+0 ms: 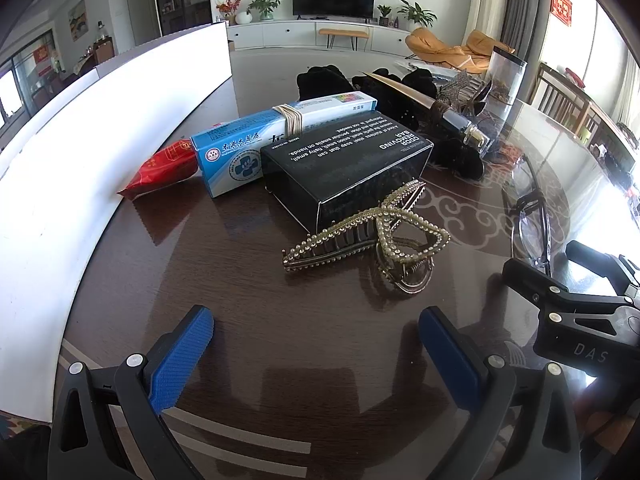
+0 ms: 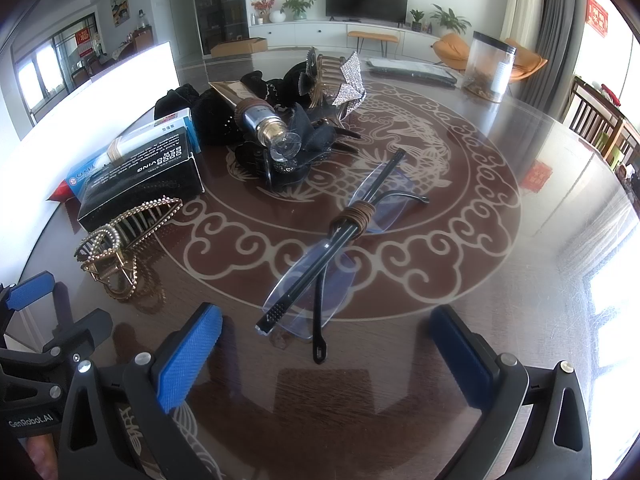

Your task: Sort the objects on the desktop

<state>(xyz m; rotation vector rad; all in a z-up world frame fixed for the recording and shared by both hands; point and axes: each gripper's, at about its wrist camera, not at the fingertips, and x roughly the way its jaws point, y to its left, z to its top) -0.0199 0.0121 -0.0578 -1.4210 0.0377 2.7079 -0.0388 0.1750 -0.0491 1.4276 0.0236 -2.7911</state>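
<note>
Both grippers hang above the dark glossy table (image 2: 520, 288) with jaws spread wide and nothing between them. Between the blue pads of the left gripper (image 1: 316, 356) only bare table top shows. Just ahead of it lies a gold hair claw (image 1: 360, 236) set with small pearls, and it leans against the near corner of a black box (image 1: 340, 164) printed "ODOR REMOVING BAR". Behind this box, touching it, is a long blue and white carton (image 1: 256, 148) with a rubber band around its middle. A red packet (image 1: 164, 172) lies at the carton's left end, against a white board (image 1: 100, 140) that stands along the left edge of the table.

The right gripper (image 2: 324, 356) is also empty. Ahead of it lies a pair of rimless glasses (image 2: 320, 268) with a thin black stick laid on them, bound together by brown cord (the near temple tip reaches almost between the pads, but nothing touches it). Farther back is a heap of black fabric hair pieces (image 2: 224, 116) with a gold and silver tube (image 2: 256, 116) resting on top, its clear cap pointing to the camera. A sparkling bow clip (image 2: 348, 80) stands behind the heap. A clear jar (image 2: 490, 68) with a black lid is well apart, at the far right of the table.
</note>
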